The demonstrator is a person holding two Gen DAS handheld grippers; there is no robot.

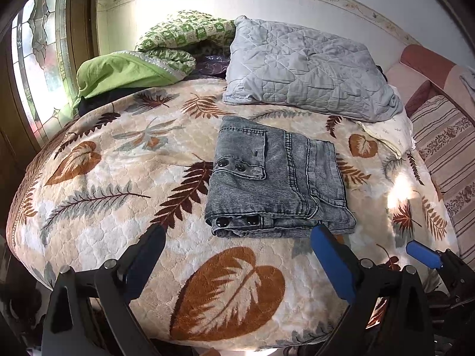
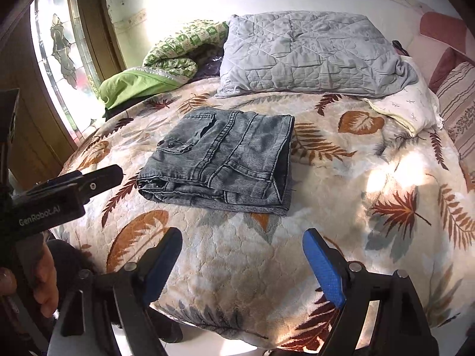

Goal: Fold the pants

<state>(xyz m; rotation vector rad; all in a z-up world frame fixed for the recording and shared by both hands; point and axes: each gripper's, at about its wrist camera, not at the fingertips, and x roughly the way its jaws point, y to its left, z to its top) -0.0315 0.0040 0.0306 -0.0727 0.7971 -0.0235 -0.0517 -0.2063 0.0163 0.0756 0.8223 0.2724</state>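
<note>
The pants [image 1: 276, 178], grey denim, are seen folded into a compact stack lying flat on the leaf-patterned blanket [image 1: 118, 195], in front of the grey quilted pillow [image 1: 308, 65]. The left gripper [image 1: 237, 237] is held with its jaws spread wide and nothing between them, just short of the stack's near edge. The right gripper [image 2: 242, 240] is likewise held wide apart and empty above bare blanket.

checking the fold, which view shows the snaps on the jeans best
The left wrist view: on the jeans, the snaps face the camera, with more at the near edge. The right wrist view shows them smaller, at a slant.
</note>
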